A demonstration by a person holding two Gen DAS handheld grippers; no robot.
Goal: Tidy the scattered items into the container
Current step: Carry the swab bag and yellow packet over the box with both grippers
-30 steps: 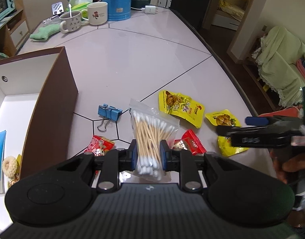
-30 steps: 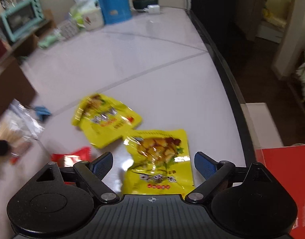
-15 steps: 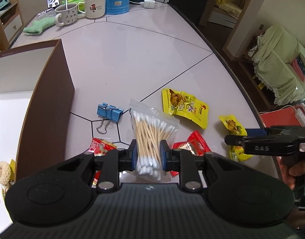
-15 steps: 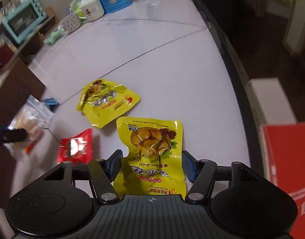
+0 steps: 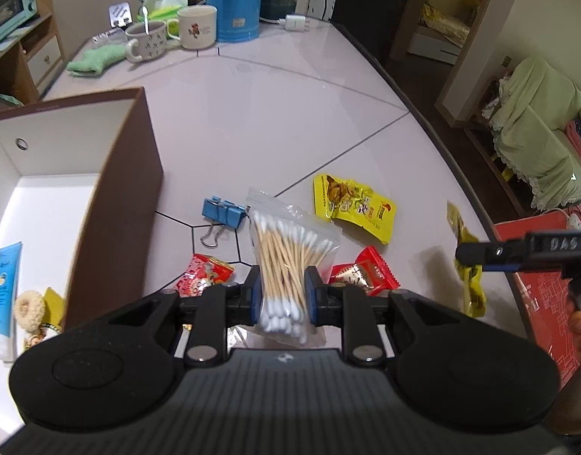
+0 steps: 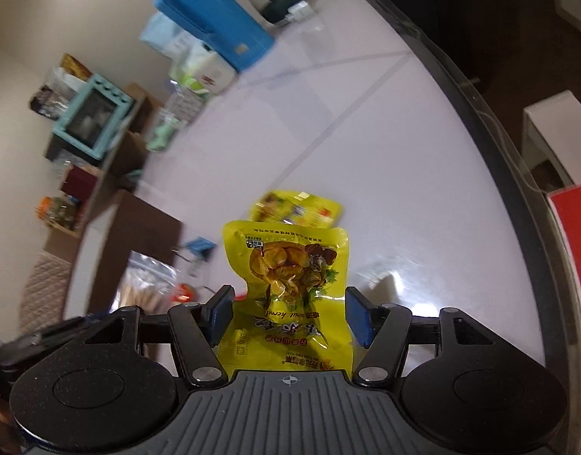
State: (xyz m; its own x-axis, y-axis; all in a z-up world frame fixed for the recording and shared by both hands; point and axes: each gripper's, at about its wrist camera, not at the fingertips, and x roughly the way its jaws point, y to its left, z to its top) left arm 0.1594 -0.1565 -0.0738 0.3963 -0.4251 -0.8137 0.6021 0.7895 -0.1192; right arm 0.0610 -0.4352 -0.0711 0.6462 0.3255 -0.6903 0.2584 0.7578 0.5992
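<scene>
My left gripper (image 5: 282,295) is shut on a clear bag of cotton swabs (image 5: 286,261), held above the table beside the brown box (image 5: 119,197). My right gripper (image 6: 288,316) is shut on a yellow snack pouch (image 6: 290,276) and holds it lifted off the table; the pouch also shows edge-on in the left wrist view (image 5: 466,261). On the table lie a second yellow pouch (image 5: 353,208), a blue binder clip (image 5: 223,214) and two red candy packs (image 5: 205,276) (image 5: 366,275).
The box holds a blue tube (image 5: 4,292) and a cream scrunchie (image 5: 27,309). Mugs (image 5: 197,26), a blue jug (image 5: 233,0) and a green cloth (image 5: 95,60) stand at the far end. The table's right edge (image 5: 461,174) drops off near a red box (image 5: 536,280).
My right gripper closed on the near yellow pouch and lifted it off the table, tilting as it rose. My left gripper kept its hold on the swab bag and shifted little.
</scene>
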